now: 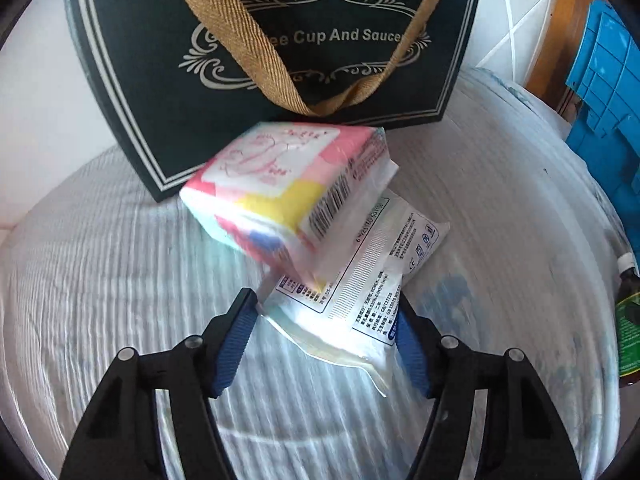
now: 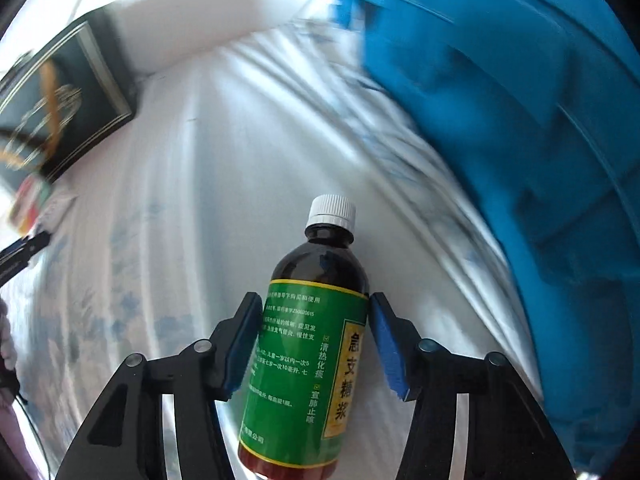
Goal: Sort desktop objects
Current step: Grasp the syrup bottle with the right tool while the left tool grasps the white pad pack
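Counting, I saw one syrup bottle (image 2: 308,344), one tissue pack (image 1: 288,188), one white wipes packet (image 1: 360,280), one dark gift bag (image 1: 276,40) and one blue crate (image 2: 520,140) on the worktop (image 1: 120,260). My right gripper (image 2: 316,312) was clamped on the bottle's green label, its white cap pointing straight ahead along the fingers. My left gripper (image 1: 326,316) pinched the packet's near end, the tissue pack resting tilted on the packet's far end.
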A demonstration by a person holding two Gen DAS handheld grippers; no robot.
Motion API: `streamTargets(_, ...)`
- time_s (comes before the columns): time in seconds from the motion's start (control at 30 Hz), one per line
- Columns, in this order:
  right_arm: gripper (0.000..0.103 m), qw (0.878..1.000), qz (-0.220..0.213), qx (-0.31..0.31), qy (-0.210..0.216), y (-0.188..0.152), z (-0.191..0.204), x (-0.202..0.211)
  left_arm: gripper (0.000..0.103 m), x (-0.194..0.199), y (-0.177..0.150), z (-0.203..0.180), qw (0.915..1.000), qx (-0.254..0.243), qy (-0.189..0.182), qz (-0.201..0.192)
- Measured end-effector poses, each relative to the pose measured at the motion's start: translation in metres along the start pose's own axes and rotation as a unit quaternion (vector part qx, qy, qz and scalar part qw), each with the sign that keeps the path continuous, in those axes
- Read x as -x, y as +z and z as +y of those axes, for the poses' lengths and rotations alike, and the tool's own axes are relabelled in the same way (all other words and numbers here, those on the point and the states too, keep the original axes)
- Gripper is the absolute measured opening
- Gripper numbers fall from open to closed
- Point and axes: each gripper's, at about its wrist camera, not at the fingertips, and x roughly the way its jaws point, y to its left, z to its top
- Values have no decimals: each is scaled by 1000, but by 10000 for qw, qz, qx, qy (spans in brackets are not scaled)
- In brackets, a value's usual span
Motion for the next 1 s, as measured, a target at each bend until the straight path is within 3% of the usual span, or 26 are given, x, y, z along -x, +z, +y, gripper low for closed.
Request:
streamTargets(0.27,56,9929,138,878,794,-20,48,11,65,47,-70,-14,9976,517,-153,441)
streamTargets(0.3,66,9919,185,933,847,-23,51,12,65,51,-76,-17,9974,532,-155,457)
streamTargets(0.33,83,9913,203,956,878,-26,52,15,66,54,-81,-20,9973,534,-131,482)
streamTargets(0.4,92,9915,183,987,826,-31,53,23,68,62,-83,-25,9979,496,46,413)
streamTargets(0.53,92,9921,241,931,803,-39,49,33,78,78,-68,-30,9995,271,157,70)
streamTargets(0.67,92,9910,321,987,850,-30,51,23,81,62,-55,-29,9995,37,207,226)
streamTargets(0.77,91,9890,358,1107,918,-33,62,23,79,46,-57,-30,9992,-13,-3,411)
streamTargets(0.8,85,9882,364,1169,915,-35,66,22,66,44,-59,-32,9989,8,-41,459)
streamTargets(0.9,55,9860,442,1313,929,-37,77,13,45,53,-63,-38,9995,15,-60,298)
streamTargets(0.93,53,9859,470,1313,923,-37,80,8,40,57,-63,-39,9995,89,-109,291)
streamTargets(1.0,53,9858,451,1303,960,-38,79,10,39,67,-66,-42,9994,164,-188,243)
